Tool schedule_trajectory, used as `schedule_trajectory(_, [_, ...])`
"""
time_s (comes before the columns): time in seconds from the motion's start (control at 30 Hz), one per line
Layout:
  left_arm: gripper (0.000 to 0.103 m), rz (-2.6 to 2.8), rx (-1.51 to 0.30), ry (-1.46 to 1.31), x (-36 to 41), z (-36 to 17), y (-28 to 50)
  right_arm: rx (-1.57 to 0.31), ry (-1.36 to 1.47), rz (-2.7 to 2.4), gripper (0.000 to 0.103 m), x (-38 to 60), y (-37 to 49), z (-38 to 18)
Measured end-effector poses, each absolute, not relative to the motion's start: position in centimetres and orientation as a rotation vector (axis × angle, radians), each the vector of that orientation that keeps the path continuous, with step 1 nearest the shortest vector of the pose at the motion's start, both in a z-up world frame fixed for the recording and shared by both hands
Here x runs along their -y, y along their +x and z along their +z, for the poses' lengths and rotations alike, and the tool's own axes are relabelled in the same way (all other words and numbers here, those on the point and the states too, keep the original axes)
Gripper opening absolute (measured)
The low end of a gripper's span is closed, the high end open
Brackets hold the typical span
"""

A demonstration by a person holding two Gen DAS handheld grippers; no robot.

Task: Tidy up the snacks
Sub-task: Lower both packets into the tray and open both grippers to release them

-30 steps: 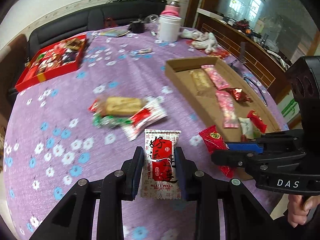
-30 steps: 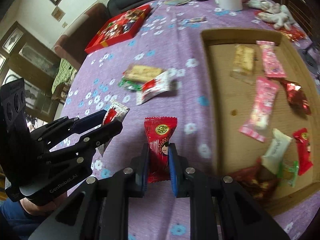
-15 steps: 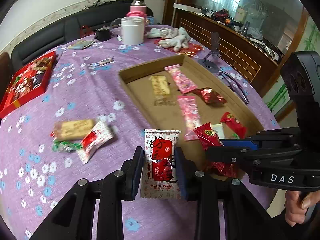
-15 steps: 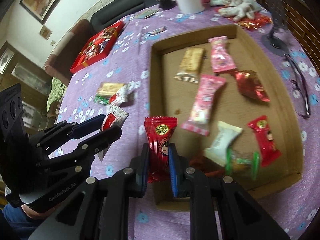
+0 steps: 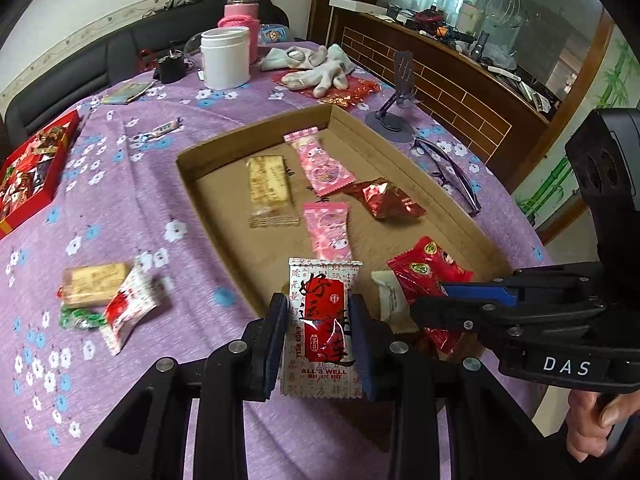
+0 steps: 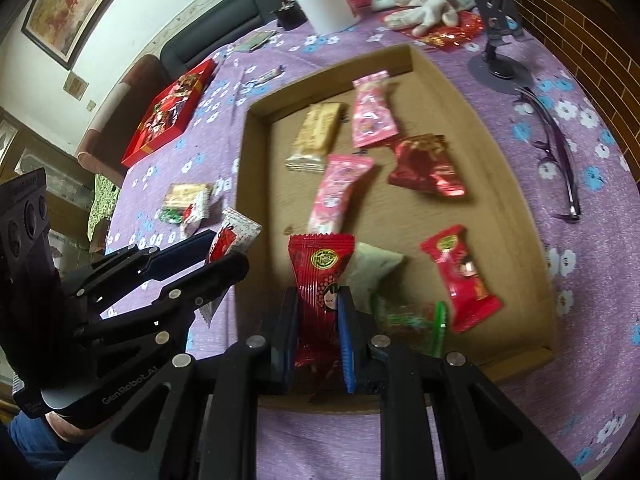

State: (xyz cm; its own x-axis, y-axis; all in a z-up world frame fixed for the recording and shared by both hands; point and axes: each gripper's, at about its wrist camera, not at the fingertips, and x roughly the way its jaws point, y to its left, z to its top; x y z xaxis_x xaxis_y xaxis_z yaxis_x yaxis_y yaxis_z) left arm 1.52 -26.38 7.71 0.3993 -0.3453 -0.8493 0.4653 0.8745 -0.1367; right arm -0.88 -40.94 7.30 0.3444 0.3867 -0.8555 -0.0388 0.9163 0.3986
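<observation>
Purple floral tablecloth [image 5: 132, 200] carries a cardboard tray [image 5: 200, 200] with loose snacks inside. Left gripper [image 5: 320, 344] is clamped on a white-and-red packet [image 5: 322, 320] over the tray's near left edge; right gripper [image 6: 318, 328] grips a red packet [image 6: 320, 276] above the near edge. Only the right wrist view shows the green-ended candy [image 6: 416, 320] by the near wall. Still on the cloth, left of the tray: a small snack pile [image 5: 104, 300]. Glasses [image 5: 452, 172] lie along the tray's right side.

My left claw [image 5: 320, 332] was matte black with blue pads and silver screws. My right claw [image 6: 318, 320] matched it, white "DAS" lettering on its body; bare skin showed below that lettering.
</observation>
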Motion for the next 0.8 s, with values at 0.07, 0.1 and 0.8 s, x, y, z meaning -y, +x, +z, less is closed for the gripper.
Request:
schedule_trajectory(0.07, [0.032,-0.513,-1.043,0.13,26.7,7.5,1.9,-1.197,0.339,0.279,0.017,41.5,-0.6,7.1])
schedule_trajectory(0.1, [0.032,-0.512,-1.047,0.131,27.0,7.3,2.1,-1.198,0.342,0.277,0.017,41.7,-0.4,7.0])
schedule_trajectory(0.8, [0.032,-0.431,-1.106,0.146,29.0,4.4,7.2,-1.234,0.322,0.26,0.017,43.6,4.3,4.3])
